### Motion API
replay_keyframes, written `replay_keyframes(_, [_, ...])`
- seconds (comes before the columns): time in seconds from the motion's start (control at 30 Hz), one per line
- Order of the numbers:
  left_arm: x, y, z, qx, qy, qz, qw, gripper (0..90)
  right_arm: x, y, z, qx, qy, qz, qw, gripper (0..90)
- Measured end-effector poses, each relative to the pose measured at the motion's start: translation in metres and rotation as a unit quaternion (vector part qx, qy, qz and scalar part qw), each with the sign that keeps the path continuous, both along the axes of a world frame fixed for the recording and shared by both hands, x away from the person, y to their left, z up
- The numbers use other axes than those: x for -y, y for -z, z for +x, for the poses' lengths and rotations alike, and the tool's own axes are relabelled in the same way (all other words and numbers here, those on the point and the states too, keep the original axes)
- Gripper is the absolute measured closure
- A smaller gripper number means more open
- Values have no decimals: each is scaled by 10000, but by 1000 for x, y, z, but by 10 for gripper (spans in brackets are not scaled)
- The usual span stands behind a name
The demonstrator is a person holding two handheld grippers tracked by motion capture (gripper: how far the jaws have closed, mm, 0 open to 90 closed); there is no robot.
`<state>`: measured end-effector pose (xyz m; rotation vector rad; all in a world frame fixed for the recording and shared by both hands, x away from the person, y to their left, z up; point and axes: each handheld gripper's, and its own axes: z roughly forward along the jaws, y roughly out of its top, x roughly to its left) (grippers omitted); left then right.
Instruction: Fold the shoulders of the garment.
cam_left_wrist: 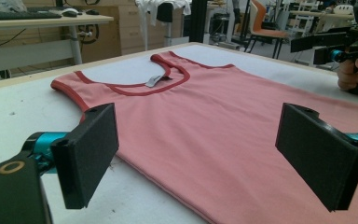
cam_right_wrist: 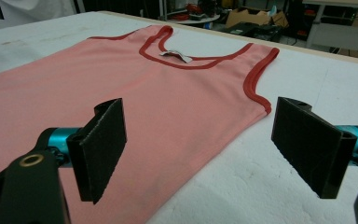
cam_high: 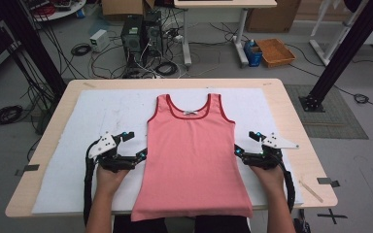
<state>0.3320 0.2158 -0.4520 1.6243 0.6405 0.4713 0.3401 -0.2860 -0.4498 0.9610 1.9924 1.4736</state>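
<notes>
A pink tank top (cam_high: 192,155) with red trim lies flat on the white mat (cam_high: 102,116), neck away from me, hem hanging over the near edge. My left gripper (cam_high: 142,154) stands open at the top's left side edge, its jaws wide apart over the seam (cam_left_wrist: 168,184). At the right side edge my right gripper (cam_high: 238,151) is open too, the pink tank top's edge (cam_right_wrist: 205,154) running between its jaws. Nothing is pinched in either. In the left gripper view, the right gripper (cam_left_wrist: 338,55) shows far off with a hand behind it.
The mat covers a wooden table (cam_high: 291,111). A thin stick (cam_high: 311,191) lies near the table's right front corner. Beyond the table are computer towers (cam_high: 141,34), cables on the floor, a wicker basket (cam_high: 275,52) and black frame posts (cam_high: 342,53).
</notes>
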Motion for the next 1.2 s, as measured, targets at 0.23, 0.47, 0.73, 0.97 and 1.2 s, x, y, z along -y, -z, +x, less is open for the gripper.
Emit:
replay_keyframes(0.23, [0, 0, 0, 32, -13, 11, 10000, 132, 0, 0, 0, 38, 3, -40, 10000, 179])
replay_keyframes(0.47, [0, 0, 0, 21, -7, 2, 10000, 132, -1, 0, 0, 28, 4, -52, 10000, 179])
replay_keyframes(0.73, [0, 0, 0, 16, -1, -3, 10000, 132, -1, -17, 6, -6, 38, -141, 9999, 179])
replay_keyframes(0.97, [0, 0, 0, 22, -1, -2, 10000, 132, -22, -83, 47, -115, -26, -369, 9993, 179])
replay_keyframes(1.2, [-1, 0, 0, 1, -7, -19, 10000, 132, -42, -111, 101, -503, 75, -618, 9968, 179])
